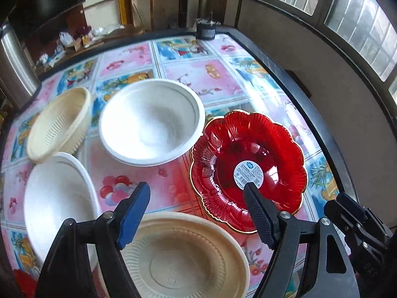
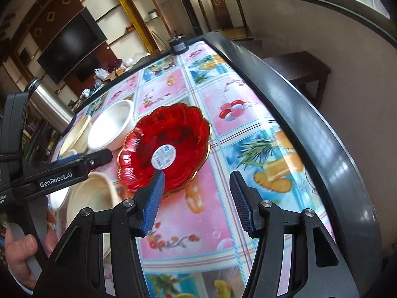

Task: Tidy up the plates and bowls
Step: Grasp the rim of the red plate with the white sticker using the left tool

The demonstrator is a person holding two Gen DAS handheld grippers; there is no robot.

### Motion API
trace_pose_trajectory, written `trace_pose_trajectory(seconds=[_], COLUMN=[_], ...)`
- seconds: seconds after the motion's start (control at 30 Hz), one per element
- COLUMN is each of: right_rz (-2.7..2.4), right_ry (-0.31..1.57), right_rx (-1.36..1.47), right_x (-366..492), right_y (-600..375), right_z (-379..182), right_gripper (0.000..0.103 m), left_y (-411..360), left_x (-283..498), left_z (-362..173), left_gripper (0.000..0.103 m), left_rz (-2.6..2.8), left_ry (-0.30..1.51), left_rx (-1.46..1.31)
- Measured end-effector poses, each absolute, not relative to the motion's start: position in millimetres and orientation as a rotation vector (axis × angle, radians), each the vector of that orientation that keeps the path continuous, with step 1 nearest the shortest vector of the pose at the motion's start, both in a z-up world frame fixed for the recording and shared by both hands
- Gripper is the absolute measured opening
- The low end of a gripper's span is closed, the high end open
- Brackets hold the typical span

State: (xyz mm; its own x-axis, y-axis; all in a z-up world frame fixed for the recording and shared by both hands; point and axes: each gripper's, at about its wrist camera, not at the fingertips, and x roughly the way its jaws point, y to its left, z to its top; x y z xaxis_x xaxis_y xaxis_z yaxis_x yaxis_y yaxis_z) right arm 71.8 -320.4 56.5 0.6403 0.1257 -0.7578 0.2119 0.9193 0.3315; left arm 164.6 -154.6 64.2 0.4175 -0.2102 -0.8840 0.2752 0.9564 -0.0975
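I've both sets of fingers spread on nothing: left gripper (image 1: 196, 193) over the cream ribbed plate (image 1: 183, 255), right gripper (image 2: 198, 178) beside the scalloped red glass plate (image 2: 166, 146)

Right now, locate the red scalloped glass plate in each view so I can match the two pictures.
Left wrist view: the red scalloped glass plate sits right of centre, with the left gripper hovering open in front of it.
Right wrist view: the same plate lies left of centre, just beyond the right gripper.
Shared landmark: the round white sticker at the plate's centre.
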Motion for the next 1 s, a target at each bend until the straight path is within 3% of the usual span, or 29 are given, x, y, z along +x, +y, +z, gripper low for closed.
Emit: trace_pose_trajectory(seconds=[0.93, 1.0], right_rz=[-0.031, -0.02], right_ry=[0.94, 0.937], right_rx=[0.47, 0.473], right_x=[151.4, 152.3], right_y=[-347.6, -346.1], right_z=[12.3, 11.7], right_gripper=[0.054, 0.047], left_y=[-193.2, -194.8], left_x=[199.3, 200.1], left_z=[16.6, 13.6], left_gripper=[0.076, 0.073], left_rz=[-0.32, -0.323], left_ry=[1.207, 1.205], left_rx=[0.04, 0.046])
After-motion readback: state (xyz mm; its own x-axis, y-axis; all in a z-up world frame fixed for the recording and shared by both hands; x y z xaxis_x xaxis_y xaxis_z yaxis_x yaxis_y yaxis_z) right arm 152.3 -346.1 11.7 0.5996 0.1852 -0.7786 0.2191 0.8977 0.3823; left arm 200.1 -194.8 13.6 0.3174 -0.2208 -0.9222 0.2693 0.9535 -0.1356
